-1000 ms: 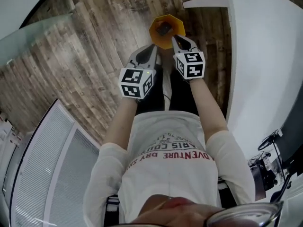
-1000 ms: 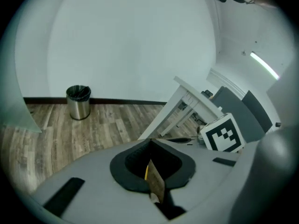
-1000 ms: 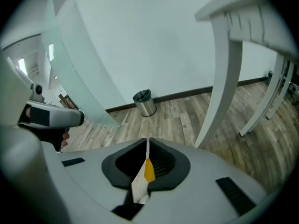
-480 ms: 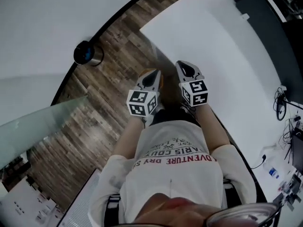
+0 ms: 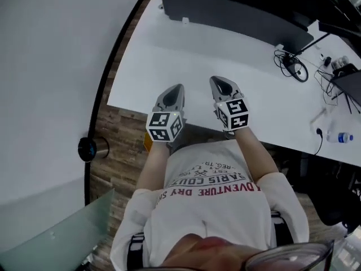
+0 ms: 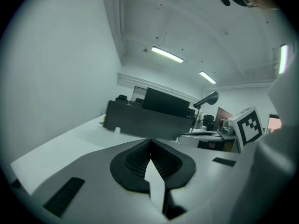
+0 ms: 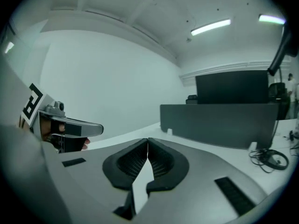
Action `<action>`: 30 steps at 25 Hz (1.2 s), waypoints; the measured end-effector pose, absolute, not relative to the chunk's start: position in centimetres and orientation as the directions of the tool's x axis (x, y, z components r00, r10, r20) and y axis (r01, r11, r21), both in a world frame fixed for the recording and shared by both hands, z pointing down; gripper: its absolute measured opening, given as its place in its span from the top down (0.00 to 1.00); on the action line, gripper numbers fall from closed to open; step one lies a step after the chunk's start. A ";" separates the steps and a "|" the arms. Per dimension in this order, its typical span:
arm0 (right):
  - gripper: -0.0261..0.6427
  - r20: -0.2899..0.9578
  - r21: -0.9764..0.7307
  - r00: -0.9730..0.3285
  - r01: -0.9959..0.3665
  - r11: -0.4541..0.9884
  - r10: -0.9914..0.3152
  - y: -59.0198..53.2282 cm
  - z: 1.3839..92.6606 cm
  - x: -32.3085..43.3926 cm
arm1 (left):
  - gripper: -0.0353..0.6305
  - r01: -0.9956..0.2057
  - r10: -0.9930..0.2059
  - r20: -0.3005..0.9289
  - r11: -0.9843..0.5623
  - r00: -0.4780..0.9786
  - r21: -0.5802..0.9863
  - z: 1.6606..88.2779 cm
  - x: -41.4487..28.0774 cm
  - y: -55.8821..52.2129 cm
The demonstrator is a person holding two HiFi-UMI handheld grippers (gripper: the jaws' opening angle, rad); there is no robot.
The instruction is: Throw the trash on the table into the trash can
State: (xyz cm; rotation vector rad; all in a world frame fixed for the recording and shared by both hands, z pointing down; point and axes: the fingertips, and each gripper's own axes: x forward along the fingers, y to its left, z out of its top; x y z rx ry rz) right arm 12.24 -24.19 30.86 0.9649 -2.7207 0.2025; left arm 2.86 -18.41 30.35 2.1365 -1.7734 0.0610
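My left gripper (image 5: 175, 90) and right gripper (image 5: 221, 83) are held side by side over the near edge of the white table (image 5: 169, 55), both pointing at it. The left gripper (image 6: 150, 146) is shut with nothing in it. The right gripper (image 7: 147, 141) has just been closing the last bit and is shut and empty too. A sliver of the orange trash can (image 5: 148, 141) shows on the floor under my left gripper; the rest is hidden. No trash shows on the near part of the table.
A long black partition (image 5: 225, 13) stands across the far side of the table. Coiled cables (image 5: 293, 66) and a water bottle (image 5: 341, 137) lie to the right. A round metal cylinder (image 5: 90, 149) stands on the wooden floor at the left.
Both grippers have risen from the mouth of the orange can to table height. The view has swung from the floor up to the table, and the can has dropped almost out of sight.
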 end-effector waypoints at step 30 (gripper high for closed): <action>0.92 0.271 -0.053 -0.444 -0.893 0.448 -0.854 -27.0 32.0 36.3 | 0.91 -0.845 -0.812 0.235 -0.517 0.534 0.137 28.2 24.3 -25.9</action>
